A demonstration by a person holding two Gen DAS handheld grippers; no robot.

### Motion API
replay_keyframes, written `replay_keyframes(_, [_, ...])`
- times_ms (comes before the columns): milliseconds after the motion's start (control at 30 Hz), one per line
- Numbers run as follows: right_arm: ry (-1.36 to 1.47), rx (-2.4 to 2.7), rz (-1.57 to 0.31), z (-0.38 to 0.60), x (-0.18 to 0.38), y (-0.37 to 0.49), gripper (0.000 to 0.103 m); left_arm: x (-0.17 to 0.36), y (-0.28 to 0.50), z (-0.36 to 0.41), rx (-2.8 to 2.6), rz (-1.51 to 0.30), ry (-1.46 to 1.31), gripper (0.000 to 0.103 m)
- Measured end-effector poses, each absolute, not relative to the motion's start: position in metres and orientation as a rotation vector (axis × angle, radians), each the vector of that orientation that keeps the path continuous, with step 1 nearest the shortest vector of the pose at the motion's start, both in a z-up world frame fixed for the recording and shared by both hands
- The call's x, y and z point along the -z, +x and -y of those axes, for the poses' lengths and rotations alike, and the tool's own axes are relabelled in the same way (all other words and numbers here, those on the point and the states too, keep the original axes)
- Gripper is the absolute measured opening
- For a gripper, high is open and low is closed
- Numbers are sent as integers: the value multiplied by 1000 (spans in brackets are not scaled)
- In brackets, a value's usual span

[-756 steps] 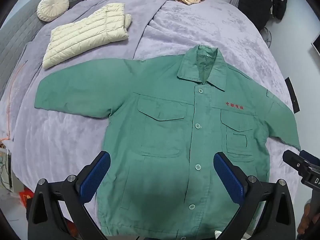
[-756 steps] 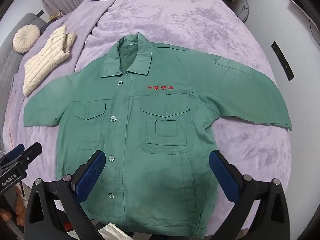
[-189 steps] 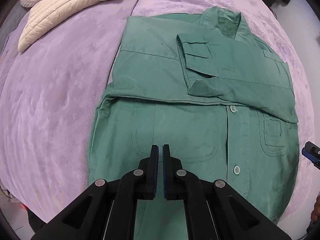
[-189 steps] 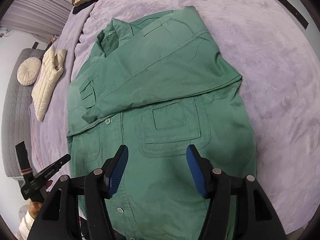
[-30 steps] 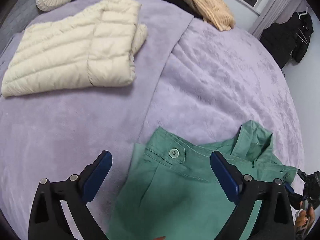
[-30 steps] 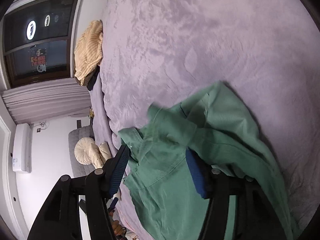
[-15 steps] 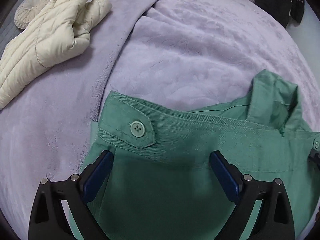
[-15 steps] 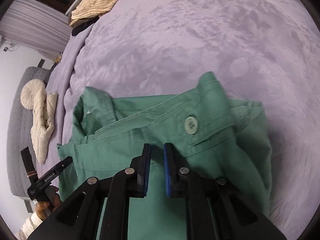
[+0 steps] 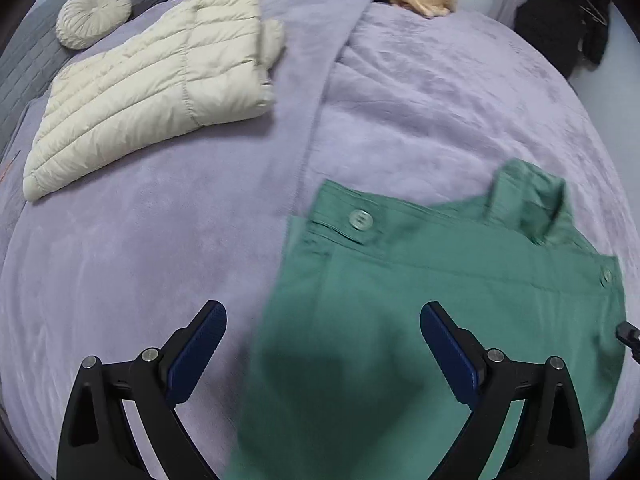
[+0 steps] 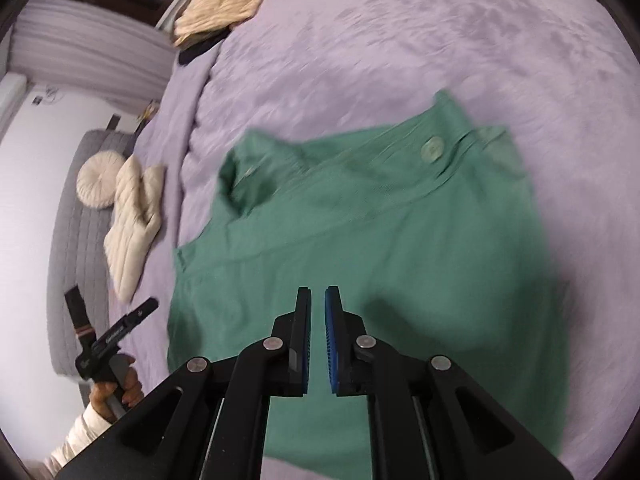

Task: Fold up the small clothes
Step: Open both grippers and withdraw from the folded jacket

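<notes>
A wide bed under a plush lilac blanket (image 9: 160, 240) carries a folded cream quilted jacket (image 9: 160, 68). The folded green cotton work jacket (image 10: 380, 240) lies beneath both claws: the left gripper (image 9: 322, 344) spread wide and empty, the right gripper (image 10: 317, 340) nearly closed, holding nothing.

soft, even indoor light with no glare, both fisheye views bowed hard and vignetted black at the corners, motion blur smearing the green jacket (image 9: 432, 320) and the bed (image 10: 400, 40), a dark soft shadow on the cloth between the left gripper (image 9: 322, 354) fingers.
</notes>
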State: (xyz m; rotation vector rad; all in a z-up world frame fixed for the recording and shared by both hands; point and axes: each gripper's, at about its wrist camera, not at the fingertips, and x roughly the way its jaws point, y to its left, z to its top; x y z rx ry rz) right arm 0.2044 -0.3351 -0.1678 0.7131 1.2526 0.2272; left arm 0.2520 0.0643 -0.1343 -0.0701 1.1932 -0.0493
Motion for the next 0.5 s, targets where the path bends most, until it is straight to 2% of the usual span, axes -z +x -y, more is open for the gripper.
replay_keyframes(133, [687, -368, -1342, 255, 183, 163, 10, 139, 197, -5, 198, -1232, -63, 98])
replay_keyframes(233, [605, -351, -1400, 226, 208, 142, 9, 170, 167, 22, 172, -1274, 11, 98])
replay_keyframes(267, [584, -338, -1396, 226, 211, 138, 5, 183, 161, 21, 147, -1299, 26, 98])
replay_keyframes(333, [579, -287, -1390, 242, 212, 133, 5, 199, 153, 6, 107, -1326, 24, 98])
replay_keyframes(500, [568, -67, -1366, 325, 210, 110, 5, 197, 144, -48, -12, -1321, 13, 98])
